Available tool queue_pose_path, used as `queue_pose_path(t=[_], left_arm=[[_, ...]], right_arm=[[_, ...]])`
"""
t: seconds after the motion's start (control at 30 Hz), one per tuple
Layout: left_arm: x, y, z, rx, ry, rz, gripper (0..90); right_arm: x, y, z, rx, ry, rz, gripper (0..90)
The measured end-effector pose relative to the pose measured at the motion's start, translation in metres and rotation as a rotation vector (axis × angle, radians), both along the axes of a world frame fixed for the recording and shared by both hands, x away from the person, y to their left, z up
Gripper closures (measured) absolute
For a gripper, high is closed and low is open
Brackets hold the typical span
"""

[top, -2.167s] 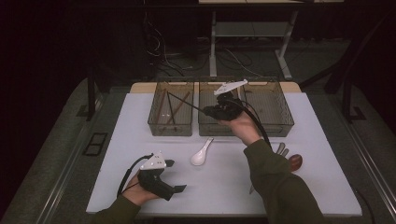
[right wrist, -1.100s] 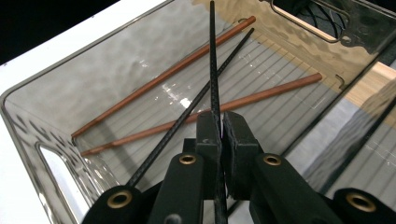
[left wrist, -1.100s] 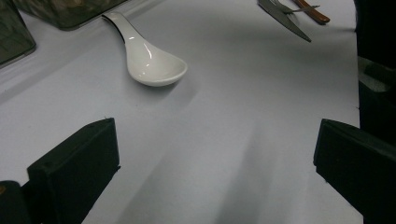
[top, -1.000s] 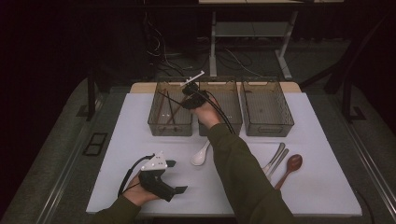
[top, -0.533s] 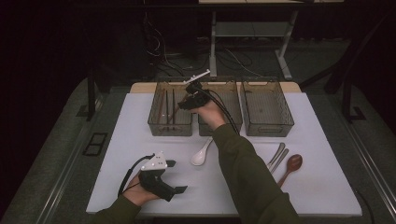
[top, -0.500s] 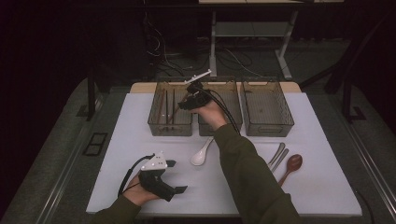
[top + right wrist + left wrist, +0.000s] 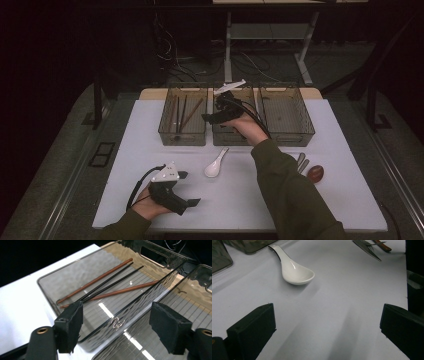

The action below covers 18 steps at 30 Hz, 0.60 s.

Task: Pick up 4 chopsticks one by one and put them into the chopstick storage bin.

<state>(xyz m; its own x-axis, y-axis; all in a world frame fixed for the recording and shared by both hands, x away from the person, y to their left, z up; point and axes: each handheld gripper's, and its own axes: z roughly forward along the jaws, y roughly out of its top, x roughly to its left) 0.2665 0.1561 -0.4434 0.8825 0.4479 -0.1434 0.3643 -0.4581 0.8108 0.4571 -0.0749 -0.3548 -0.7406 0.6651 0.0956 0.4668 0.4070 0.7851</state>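
Hovering over the row of three smoked clear plastic bins, my right gripper (image 7: pixel 212 116) has just been opening its jaws, and nothing sits between them in the right gripper view. Below and ahead lie the thin brown and black chopsticks (image 7: pixel 107 285), resting crossed on the ribbed floor of the left-hand bin (image 7: pixel 62 272), so I judge the drop done and a retreat due.

My worry is the thin wall (image 7: pixel 150 287) between that bin and the middle one: it runs right under the spread jaws, and a low pull back could catch it and drag the bins across the white worktop (image 7: pixel 150 150).

My left gripper (image 7: pixel 185 190) rests near the front edge with its jaws wide apart and empty. The white ceramic soup spoon (image 7: pixel 295 271) lies just ahead of it, bowl up. That glazed curve will likely slip if I pinch it on the bowl instead of the handle. Farther right lie a dark wooden spoon (image 7: pixel 315 173) and some metal cutlery (image 7: pixel 301 161), close together; grabbing one could knock the other.
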Motion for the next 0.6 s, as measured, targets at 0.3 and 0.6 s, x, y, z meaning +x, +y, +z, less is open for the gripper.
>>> queue_pose_path(t=[0.3, 0.6], left_arm=[[0.000, 0.001, 0.000, -0.003, 0.004, 0.002, 0.0], [0.000, 0.000, 0.000, -0.004, 0.009, 0.006, 0.0]], right_arm=[[-0.018, -0.025, 0.001, 0.074, -0.005, 0.005, 19.3], [-0.042, -0.046, -0.001, 0.068, -0.038, 0.028, 18.1]])
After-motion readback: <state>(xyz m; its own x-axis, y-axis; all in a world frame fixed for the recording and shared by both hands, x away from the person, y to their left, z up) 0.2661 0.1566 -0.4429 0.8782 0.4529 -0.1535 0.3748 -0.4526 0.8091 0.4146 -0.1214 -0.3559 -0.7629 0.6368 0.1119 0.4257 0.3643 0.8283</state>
